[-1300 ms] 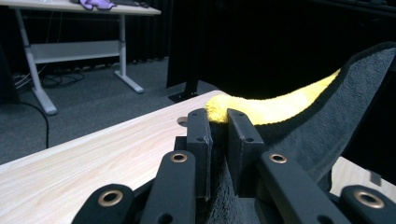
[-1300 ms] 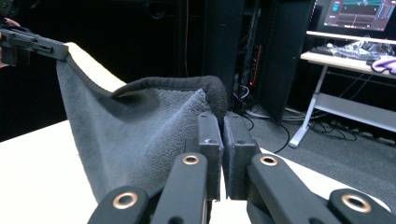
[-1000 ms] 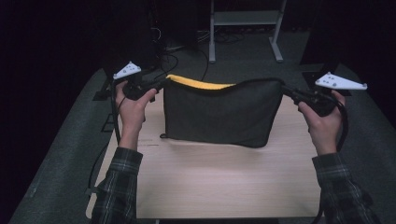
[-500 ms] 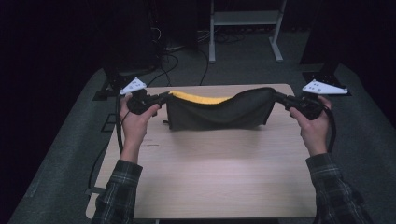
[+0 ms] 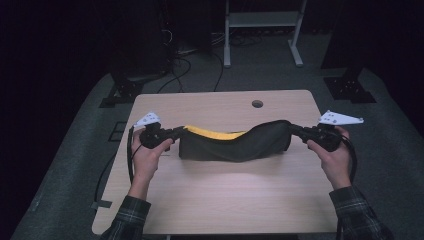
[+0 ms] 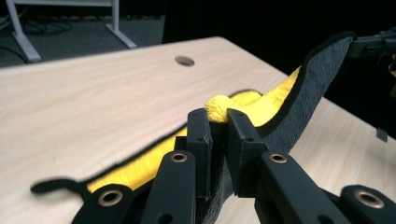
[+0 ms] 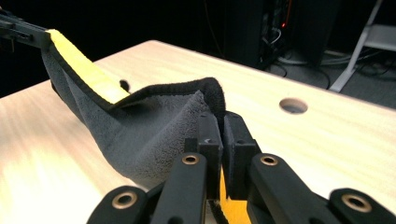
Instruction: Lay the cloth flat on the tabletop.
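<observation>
A person stands at a pale wooden counter (image 5: 225,185) and holds a grey cloth with a yellow inner face (image 5: 235,142) stretched between two hand-held grippers. The left gripper (image 5: 175,134) is clenched on the cloth's left corner; in the left gripper view its fingers (image 6: 201,140) pinch a bunch of yellow and grey fabric tight between them. The right gripper (image 5: 295,131) is clenched on the opposite corner, and in the right gripper view its fingers (image 7: 209,140) grip the black-edged hem with a strip of yellow showing below. The cloth sags in the middle, and its lower fold rests on the counter about midway between the two hands, while both gripped corners sit slightly above the surface. A round cable hole (image 5: 257,104) lies in the counter beyond the cloth, well apart from it.
</observation>
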Demonstrator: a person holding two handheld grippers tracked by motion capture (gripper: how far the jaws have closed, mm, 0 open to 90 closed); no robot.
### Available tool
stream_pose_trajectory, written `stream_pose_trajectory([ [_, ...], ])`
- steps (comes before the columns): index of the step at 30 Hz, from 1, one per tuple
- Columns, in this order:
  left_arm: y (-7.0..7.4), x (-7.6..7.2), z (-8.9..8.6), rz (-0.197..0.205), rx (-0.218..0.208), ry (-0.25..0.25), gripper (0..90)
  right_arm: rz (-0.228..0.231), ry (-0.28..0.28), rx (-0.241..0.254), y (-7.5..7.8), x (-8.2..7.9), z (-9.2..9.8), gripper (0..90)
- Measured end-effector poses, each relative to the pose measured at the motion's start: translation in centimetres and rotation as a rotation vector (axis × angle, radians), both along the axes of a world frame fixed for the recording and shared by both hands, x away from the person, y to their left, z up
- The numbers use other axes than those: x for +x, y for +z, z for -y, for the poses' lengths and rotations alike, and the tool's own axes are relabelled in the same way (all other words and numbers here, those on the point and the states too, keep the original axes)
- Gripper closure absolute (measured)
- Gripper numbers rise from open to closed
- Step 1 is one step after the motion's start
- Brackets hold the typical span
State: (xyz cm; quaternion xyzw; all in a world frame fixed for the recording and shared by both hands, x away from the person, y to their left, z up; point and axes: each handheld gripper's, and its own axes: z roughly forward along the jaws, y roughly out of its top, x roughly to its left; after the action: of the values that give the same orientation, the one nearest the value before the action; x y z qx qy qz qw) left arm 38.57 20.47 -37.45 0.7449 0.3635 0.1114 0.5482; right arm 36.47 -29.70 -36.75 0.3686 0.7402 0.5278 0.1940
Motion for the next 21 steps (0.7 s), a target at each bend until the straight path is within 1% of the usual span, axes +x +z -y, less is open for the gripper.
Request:
stream_pose_trajectory([
  [3,-0.8,-0.7,-0.4,-0.014,0.012,0.005,80.2,-0.021,0.010,0.018,-0.9,-0.4,0.2,86.1],
  [7,-2.0,-1.9,-1.0,-0.048,0.023,0.009,80.2,-0.046,0.020,0.021,-1.9,-1.3,0.5,86.1],
  [8,-2.3,-2.1,-1.1,-0.055,0.019,0.011,80.2,-0.055,0.022,0.020,-2.3,-1.7,0.5,86.1],
  [10,-2.9,-2.8,-1.4,-0.069,0.029,0.007,80.2,-0.070,0.029,0.020,-2.9,-2.2,0.6,86.1],
  [11,-3.2,-3.1,-1.4,-0.075,0.032,0.006,80.2,-0.089,0.040,0.009,-3.6,-3.0,0.8,86.1],
  [13,-3.7,-3.7,-1.5,-0.089,0.039,0.002,80.2,-0.094,0.044,0.006,-3.9,-3.2,0.9,86.1],
  [17,-4.8,-5.0,-1.7,-0.122,0.052,-0.007,80.1,-0.125,0.054,0.005,-4.9,-4.7,1.4,86.1],
  [21,-5.2,-6.1,-1.7,-0.134,0.074,-0.019,80.1,-0.142,0.078,-0.003,-5.5,-6.1,1.4,86.1],
])
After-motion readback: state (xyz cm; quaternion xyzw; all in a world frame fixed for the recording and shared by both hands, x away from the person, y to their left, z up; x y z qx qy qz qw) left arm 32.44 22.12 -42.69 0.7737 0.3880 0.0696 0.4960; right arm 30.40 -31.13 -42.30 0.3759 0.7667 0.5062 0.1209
